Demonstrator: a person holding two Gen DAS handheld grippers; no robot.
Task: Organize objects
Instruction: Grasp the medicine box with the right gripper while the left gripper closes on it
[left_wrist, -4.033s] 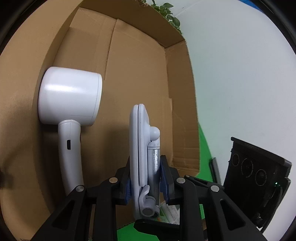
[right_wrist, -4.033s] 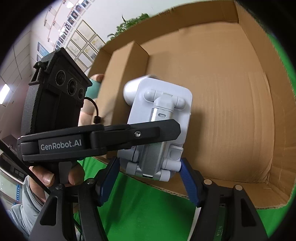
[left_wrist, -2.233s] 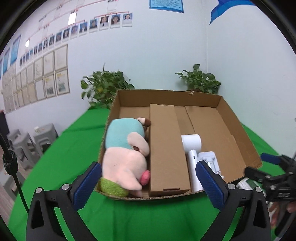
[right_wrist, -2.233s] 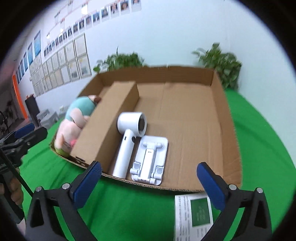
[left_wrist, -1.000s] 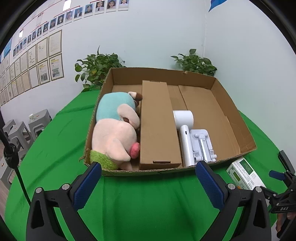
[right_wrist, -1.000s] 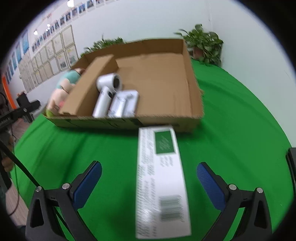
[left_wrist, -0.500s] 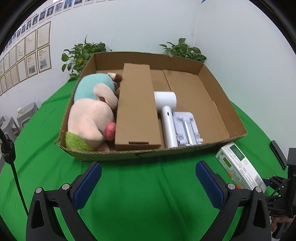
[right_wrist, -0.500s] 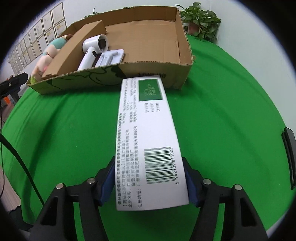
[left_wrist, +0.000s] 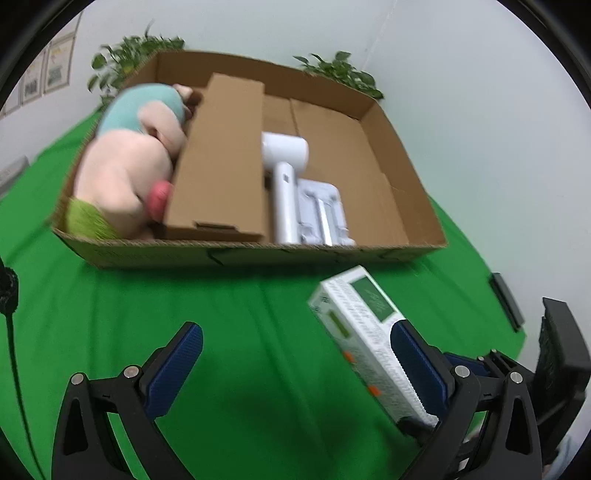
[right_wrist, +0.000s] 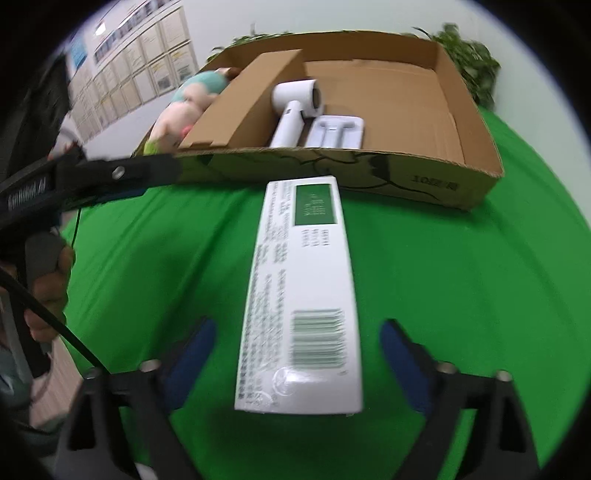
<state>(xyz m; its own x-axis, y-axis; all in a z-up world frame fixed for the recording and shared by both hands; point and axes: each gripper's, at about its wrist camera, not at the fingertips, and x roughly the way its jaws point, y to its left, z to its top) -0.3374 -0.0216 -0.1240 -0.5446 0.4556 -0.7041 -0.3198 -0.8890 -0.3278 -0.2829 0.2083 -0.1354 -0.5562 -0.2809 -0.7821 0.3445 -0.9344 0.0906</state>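
Observation:
A long white carton with a green panel (right_wrist: 304, 291) lies on the green cloth in front of the cardboard box (right_wrist: 436, 182). It also shows in the left wrist view (left_wrist: 364, 332). My right gripper (right_wrist: 295, 347) is open, its blue pads either side of the carton's near end with gaps. My left gripper (left_wrist: 295, 354) is open and empty above the cloth, left of the carton. Inside the box (left_wrist: 258, 254) lie a plush toy (left_wrist: 125, 166), a brown inner carton (left_wrist: 221, 162), a white hair dryer (left_wrist: 284, 173) and a white folding stand (left_wrist: 321, 210).
The box's right part (right_wrist: 399, 107) holds bare cardboard floor. A black flat item (left_wrist: 504, 299) lies at the cloth's right edge. Potted plants (left_wrist: 340, 72) stand behind the box by the white wall. The left gripper's arm (right_wrist: 92, 175) crosses the right wrist view's left side.
The right gripper's pads have spread apart from the white carton, which they pinched half a second ago. The left gripper has swung closer toward the carton and box front.

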